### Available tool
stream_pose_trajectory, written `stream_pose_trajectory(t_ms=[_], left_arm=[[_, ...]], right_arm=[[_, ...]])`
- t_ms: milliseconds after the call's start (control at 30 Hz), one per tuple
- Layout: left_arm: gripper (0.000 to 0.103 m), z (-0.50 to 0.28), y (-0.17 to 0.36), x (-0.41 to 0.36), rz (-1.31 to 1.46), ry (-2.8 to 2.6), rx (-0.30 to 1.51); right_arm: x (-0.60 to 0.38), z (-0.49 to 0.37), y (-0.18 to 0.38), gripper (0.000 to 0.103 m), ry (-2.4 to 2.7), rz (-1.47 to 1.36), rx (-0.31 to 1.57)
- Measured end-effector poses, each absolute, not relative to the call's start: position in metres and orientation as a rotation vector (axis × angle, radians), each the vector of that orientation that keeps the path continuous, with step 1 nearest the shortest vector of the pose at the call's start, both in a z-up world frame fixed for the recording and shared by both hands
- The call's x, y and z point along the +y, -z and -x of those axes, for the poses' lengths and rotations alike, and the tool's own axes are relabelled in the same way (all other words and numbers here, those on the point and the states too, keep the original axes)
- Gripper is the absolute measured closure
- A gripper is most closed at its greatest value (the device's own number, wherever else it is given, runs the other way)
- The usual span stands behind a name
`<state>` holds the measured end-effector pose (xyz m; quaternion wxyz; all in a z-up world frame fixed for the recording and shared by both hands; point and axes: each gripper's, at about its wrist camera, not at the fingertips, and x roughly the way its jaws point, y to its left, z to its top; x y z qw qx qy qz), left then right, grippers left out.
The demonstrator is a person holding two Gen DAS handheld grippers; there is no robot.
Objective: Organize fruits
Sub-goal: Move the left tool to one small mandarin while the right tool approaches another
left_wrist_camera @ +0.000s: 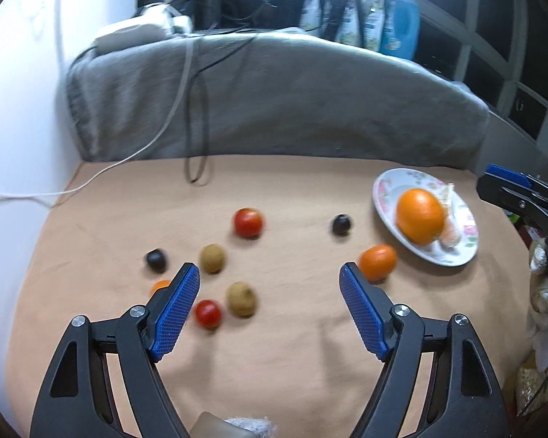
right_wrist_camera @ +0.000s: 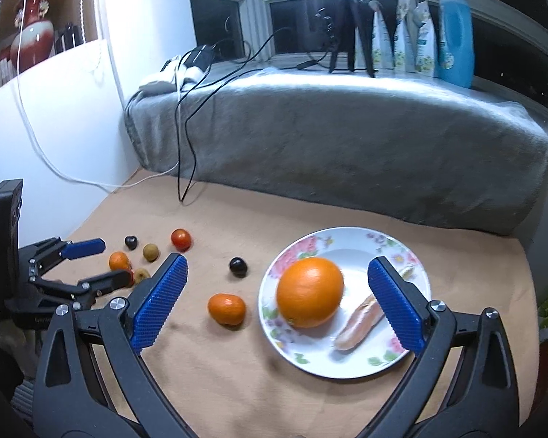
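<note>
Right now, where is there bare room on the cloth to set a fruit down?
Free: the strip between the grey blanket and the plate, and the near cloth below the small orange. Crowded: the left cluster around the tomato and kiwi, beside the left gripper.

**Around the bench: blanket, cables and a crowded sill**

A grey blanket (right_wrist_camera: 347,153) lies bunched along the far edge of the tan bench (right_wrist_camera: 237,383). A black cable (right_wrist_camera: 186,138) and a white cable (right_wrist_camera: 36,138) trail down onto it. On the windowsill stand a black tripod (right_wrist_camera: 349,29), patterned pouches (right_wrist_camera: 405,36) and a blue bottle (right_wrist_camera: 456,33). A red vase (right_wrist_camera: 33,33) sits on a shelf at the left.
</note>
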<state>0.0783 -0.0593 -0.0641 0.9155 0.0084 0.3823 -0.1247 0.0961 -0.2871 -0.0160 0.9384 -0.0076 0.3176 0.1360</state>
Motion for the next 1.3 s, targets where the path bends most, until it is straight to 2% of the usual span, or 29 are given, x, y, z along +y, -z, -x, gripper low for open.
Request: stream_pose_trajectory(t_ms=[433, 500, 700, 767, 867, 933, 1300], left_arm=[[0.024, -0.08, 0.086, -0.003, 0.057, 0.196, 0.83], [0.028, -0.083, 0.09, 0.004, 0.086, 0.187, 0.843], [0.044, -0.092, 0.1, 0.016, 0.143, 0.175, 0.886], [0.051, -0.095, 0.103, 0.017, 0.145, 0.178, 0.893], [0.055, -0.099, 0.108, 0.019, 0.154, 0.184, 0.908], [0.056, -0.102, 0.111, 0.02, 0.16, 0.186, 0.915], [0.057, -0.117, 0.122, 0.025, 0.184, 0.182, 0.959]], right_arm=[[-0.252, -0.1, 0.037, 0.002, -0.373, 0.044, 0.73], [-0.249, -0.1, 0.041, 0.004, -0.389, 0.045, 0.745], [-0.238, -0.103, 0.061, 0.023, -0.437, 0.058, 0.825], [-0.236, -0.104, 0.068, 0.034, -0.444, 0.065, 0.848], [-0.233, -0.109, 0.079, 0.045, -0.452, 0.071, 0.889], [-0.231, -0.113, 0.083, 0.05, -0.451, 0.08, 0.904], [-0.222, -0.132, 0.096, 0.051, -0.437, 0.178, 0.936]])
